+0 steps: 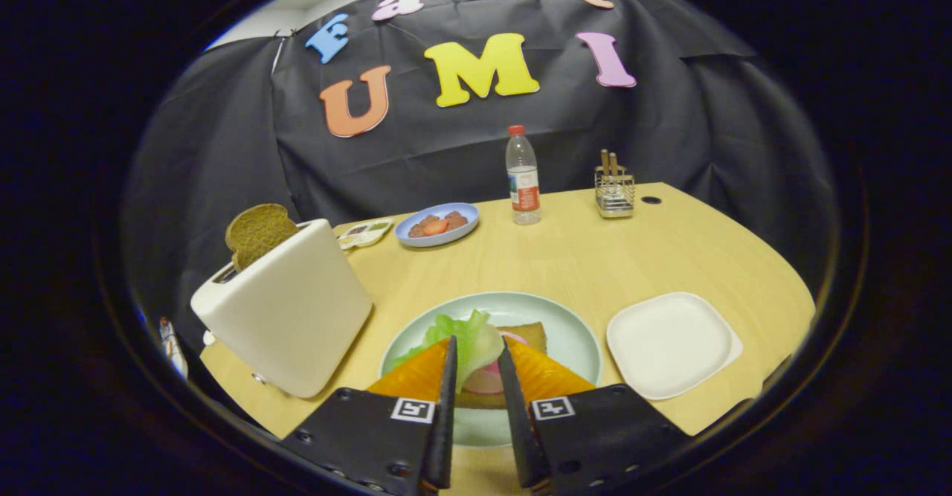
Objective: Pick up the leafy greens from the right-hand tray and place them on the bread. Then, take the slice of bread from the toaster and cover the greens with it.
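The lettuce leaf point(468, 340) is clamped between the gripper's point(476, 353) fingers, over the bread point(532, 334) on the green plate point(573, 332). The toaster's slice point(256, 233) stands ahead, leftward.

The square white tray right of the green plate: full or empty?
Empty. The square white tray shows only bare surface; the leafy greens sit between the gripper fingers over the round pale-green plate.

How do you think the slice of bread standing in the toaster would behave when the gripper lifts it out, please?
The bread slice stands upright, half out of the toaster, so it probably stays stiff when pinched. It looks thin, so likely light. Its rough surface should not slip much. The gripper is apart from it, fingers around the greens on the green plate.
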`<state>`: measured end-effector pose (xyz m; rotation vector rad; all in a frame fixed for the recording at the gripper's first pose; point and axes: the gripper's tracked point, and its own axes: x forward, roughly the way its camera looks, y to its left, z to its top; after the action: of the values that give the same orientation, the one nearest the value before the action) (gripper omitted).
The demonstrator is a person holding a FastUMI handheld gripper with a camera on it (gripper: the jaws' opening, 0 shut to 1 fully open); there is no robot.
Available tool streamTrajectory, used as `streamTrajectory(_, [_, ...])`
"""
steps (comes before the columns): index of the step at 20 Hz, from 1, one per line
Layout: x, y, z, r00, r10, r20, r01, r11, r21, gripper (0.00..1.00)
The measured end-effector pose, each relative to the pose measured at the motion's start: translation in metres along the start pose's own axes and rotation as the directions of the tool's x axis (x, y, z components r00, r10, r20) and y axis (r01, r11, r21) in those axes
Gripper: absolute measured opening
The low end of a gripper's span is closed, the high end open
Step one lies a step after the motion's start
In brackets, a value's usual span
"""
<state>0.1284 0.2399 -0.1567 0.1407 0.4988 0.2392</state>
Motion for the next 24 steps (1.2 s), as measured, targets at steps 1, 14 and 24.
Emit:
streamTrajectory(1, [0.000, -0.005, 0.004, 1.000, -0.023, 0.017, 0.023, 0.999, -0.022, 0.46])
streamTrajectory(14, [-0.081, 0.018, 0.066, 0.937, -0.095, 0.336, 0.140, 0.984, -0.111, 0.94])
streamTrajectory(24, [-0.090, 0.177, 0.083, 0.928, 0.061, 0.368, -0.024, 0.994, -0.104, 0.94])
